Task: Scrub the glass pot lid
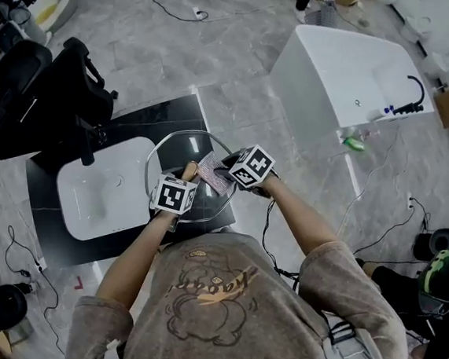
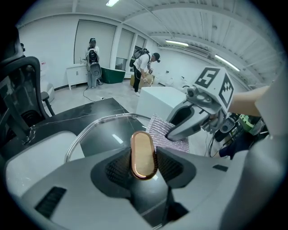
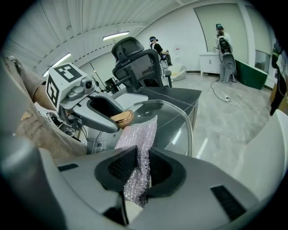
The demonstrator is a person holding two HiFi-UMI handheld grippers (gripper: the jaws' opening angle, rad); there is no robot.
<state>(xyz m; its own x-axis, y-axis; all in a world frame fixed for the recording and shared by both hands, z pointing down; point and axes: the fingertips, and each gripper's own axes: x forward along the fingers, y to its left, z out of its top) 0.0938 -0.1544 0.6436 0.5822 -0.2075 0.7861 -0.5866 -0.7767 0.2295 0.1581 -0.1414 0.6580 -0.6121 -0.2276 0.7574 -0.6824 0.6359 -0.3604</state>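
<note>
The glass pot lid (image 1: pixel 176 152) is held up over the black counter, its clear disc with a metal rim (image 2: pixel 96 123) tilted. My left gripper (image 2: pixel 144 166) is shut on the lid's copper-coloured knob (image 2: pixel 143 154), which also shows as the knob (image 3: pixel 121 118) in the right gripper view. My right gripper (image 3: pixel 139 173) is shut on a silvery scrubbing cloth (image 3: pixel 137 141), and the cloth (image 1: pixel 212 172) lies against the glass (image 3: pixel 171 119) beside the knob. In the head view both grippers, left (image 1: pixel 180 193) and right (image 1: pixel 240 173), meet in front of the person's chest.
A white sink basin (image 1: pixel 103 190) sits in the black counter (image 1: pixel 125 129) to the left. A black office chair (image 1: pixel 42 86) stands behind it. A large white tub (image 1: pixel 341 77) stands to the right. Cables cross the grey floor. Two people stand far off in the room (image 2: pixel 144 67).
</note>
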